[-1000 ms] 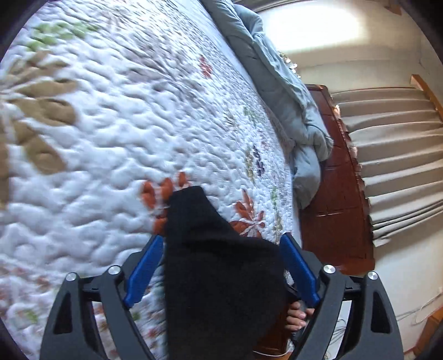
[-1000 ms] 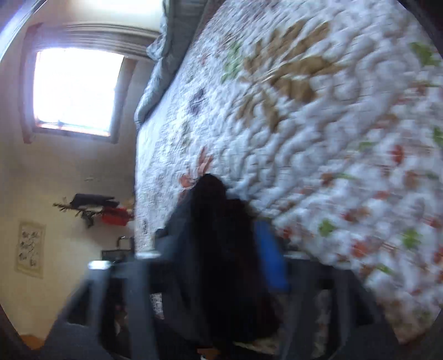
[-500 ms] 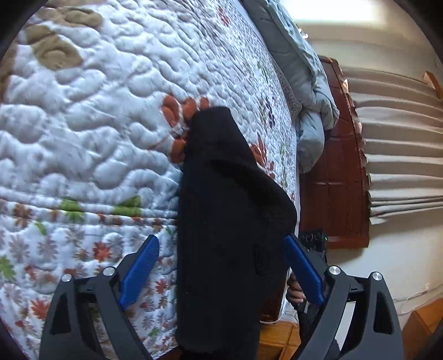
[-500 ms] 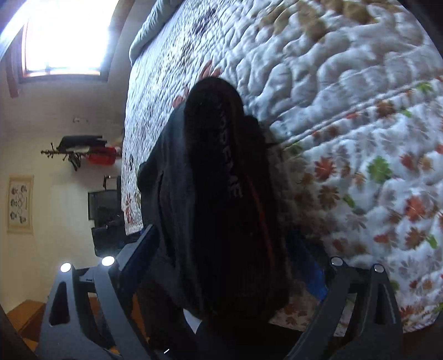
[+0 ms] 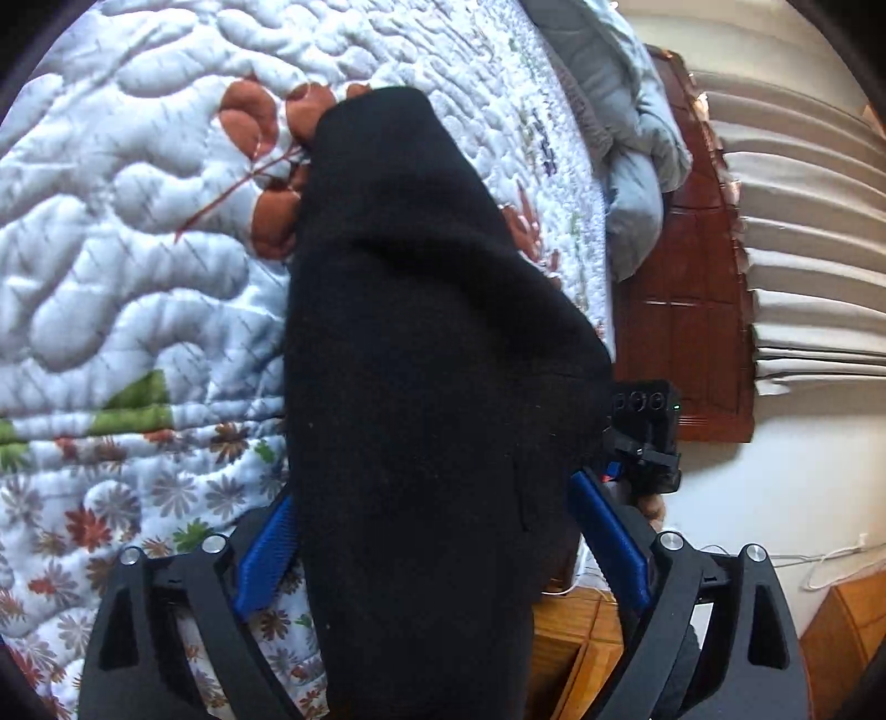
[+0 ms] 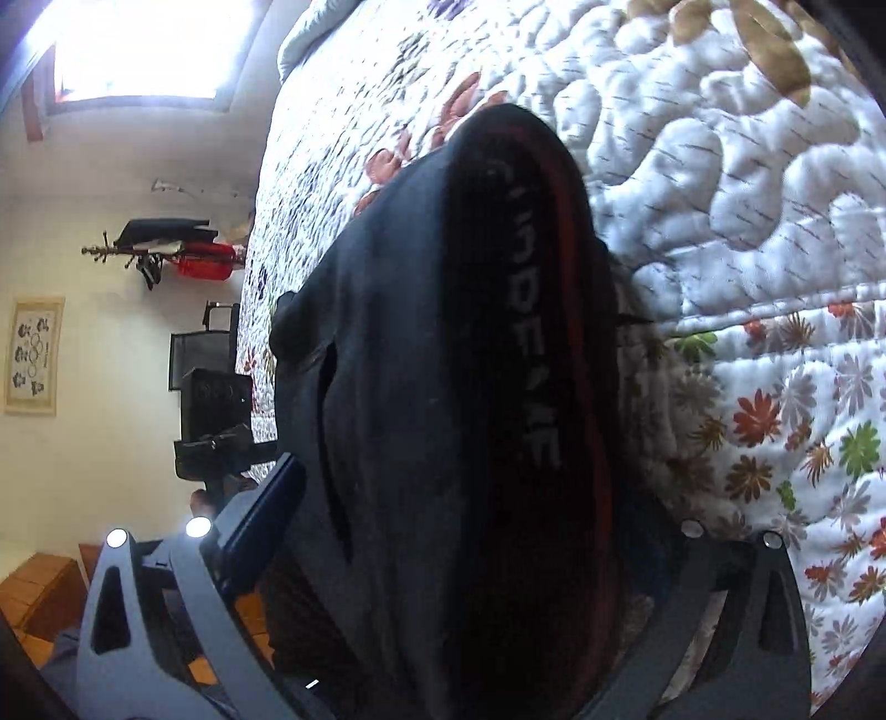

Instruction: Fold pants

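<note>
Black pants (image 5: 421, 354) hang bunched between the blue pads of my left gripper (image 5: 432, 531), which is shut on the fabric. The cloth's far end rests on the quilted bed (image 5: 138, 232). In the right wrist view the pants' waistband (image 6: 498, 343), with white lettering and a red stripe, fills the space between the jaws of my right gripper (image 6: 470, 526), shut on it. The right gripper also shows in the left wrist view (image 5: 645, 437), and the left gripper in the right wrist view (image 6: 213, 421). The bed edge lies just beyond both grippers.
A grey-blue duvet (image 5: 631, 144) is piled at the bed's far end by a dark wooden headboard (image 5: 686, 310). Pleated curtains (image 5: 803, 221) hang at the right. A bright window (image 6: 138, 50) and a coat rack (image 6: 166, 249) are on the far wall. Wooden floor (image 5: 576, 637) lies below.
Both grippers have pulled back from over the bed towards its edge, drawing the pants along. The quilt's flowered side border now shows and more cloth hangs between the jaws.
</note>
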The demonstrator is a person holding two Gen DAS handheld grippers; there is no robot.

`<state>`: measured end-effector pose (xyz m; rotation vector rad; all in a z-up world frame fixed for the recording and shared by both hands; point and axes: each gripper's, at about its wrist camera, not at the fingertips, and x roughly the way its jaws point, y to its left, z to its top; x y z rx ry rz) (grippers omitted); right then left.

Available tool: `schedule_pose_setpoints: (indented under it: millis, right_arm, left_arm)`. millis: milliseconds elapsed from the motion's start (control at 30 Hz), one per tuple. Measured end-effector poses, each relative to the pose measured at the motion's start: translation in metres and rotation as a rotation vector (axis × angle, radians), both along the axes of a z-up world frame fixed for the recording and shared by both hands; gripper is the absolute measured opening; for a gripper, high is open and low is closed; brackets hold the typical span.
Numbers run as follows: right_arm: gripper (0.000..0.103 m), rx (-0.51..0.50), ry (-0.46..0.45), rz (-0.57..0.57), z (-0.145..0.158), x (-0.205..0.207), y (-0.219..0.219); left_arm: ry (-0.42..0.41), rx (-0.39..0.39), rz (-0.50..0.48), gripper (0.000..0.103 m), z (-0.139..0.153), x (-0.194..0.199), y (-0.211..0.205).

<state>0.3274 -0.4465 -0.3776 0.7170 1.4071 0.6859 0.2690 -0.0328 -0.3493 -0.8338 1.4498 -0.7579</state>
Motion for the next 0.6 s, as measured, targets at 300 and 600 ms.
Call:
schedule_pose_setpoints:
  millis: [300,600]
  right_arm:
    - [0.041,-0.13,-0.089,0.031,0.025,-0.021,0.0]
    - [0.03,-0.194,-0.217,0.015,0.079,-0.044,0.016]
  left_arm:
    - [-0.037,0.142,0.013,0.044,0.006,-0.009,0.004]
    - [-0.133,0.158,0.053,0.027,0.041,-0.019,0.012]
